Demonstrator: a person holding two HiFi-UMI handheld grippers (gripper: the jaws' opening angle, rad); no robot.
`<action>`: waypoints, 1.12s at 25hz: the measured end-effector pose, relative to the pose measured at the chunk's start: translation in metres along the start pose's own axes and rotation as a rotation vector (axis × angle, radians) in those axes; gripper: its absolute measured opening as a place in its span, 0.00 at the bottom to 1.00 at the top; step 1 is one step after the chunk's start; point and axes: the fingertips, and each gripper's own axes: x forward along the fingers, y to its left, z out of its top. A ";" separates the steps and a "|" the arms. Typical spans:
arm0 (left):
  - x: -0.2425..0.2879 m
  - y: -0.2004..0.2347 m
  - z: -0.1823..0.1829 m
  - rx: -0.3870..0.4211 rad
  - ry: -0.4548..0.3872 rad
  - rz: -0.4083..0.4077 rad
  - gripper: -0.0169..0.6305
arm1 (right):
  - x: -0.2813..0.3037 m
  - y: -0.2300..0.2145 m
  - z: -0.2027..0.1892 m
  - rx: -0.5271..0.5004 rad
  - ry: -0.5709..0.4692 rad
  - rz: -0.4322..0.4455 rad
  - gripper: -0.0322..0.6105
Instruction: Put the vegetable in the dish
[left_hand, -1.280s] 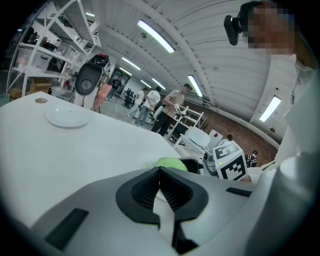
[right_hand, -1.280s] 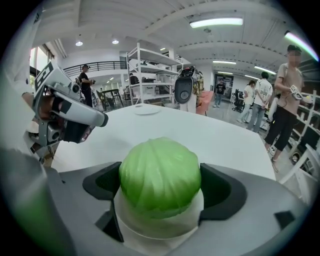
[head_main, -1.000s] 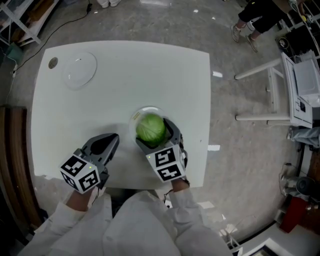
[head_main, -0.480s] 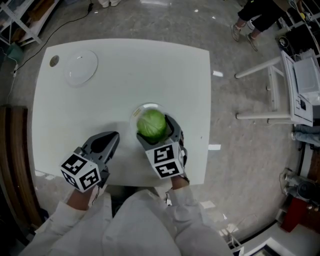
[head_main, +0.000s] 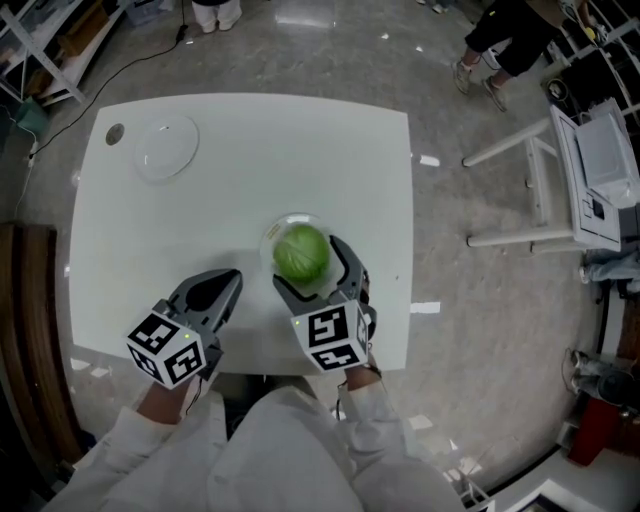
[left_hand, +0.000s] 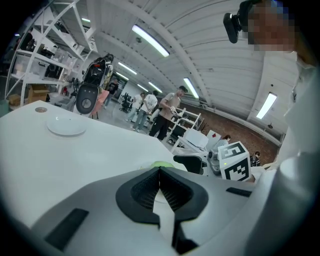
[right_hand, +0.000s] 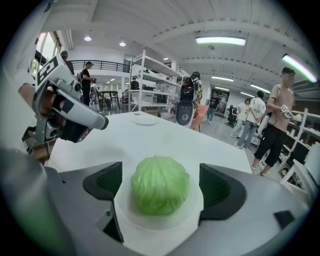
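Observation:
A round green cabbage sits on a small white dish near the table's front edge. My right gripper is open, one finger on each side of the cabbage, with a gap at both sides. In the right gripper view the dish lies between the jaws under the cabbage. To the left, my left gripper is shut with nothing in it, low over the table; its jaws meet at the tips.
The white table carries a second white plate at its back left corner, beside a small round hole. A white frame stand is on the floor to the right. People stand further off.
The head view shifted slightly. Both grippers stay where they were, and the cabbage stays on the dish between the right jaws.

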 end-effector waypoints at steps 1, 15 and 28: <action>-0.002 -0.002 0.001 0.002 -0.005 -0.001 0.04 | -0.006 0.000 0.006 0.003 -0.018 -0.008 0.77; -0.051 -0.034 0.031 0.081 -0.084 -0.045 0.04 | -0.096 0.030 0.098 0.090 -0.253 0.041 0.77; -0.084 -0.057 0.053 0.148 -0.142 -0.085 0.04 | -0.129 0.073 0.130 -0.005 -0.312 0.044 0.75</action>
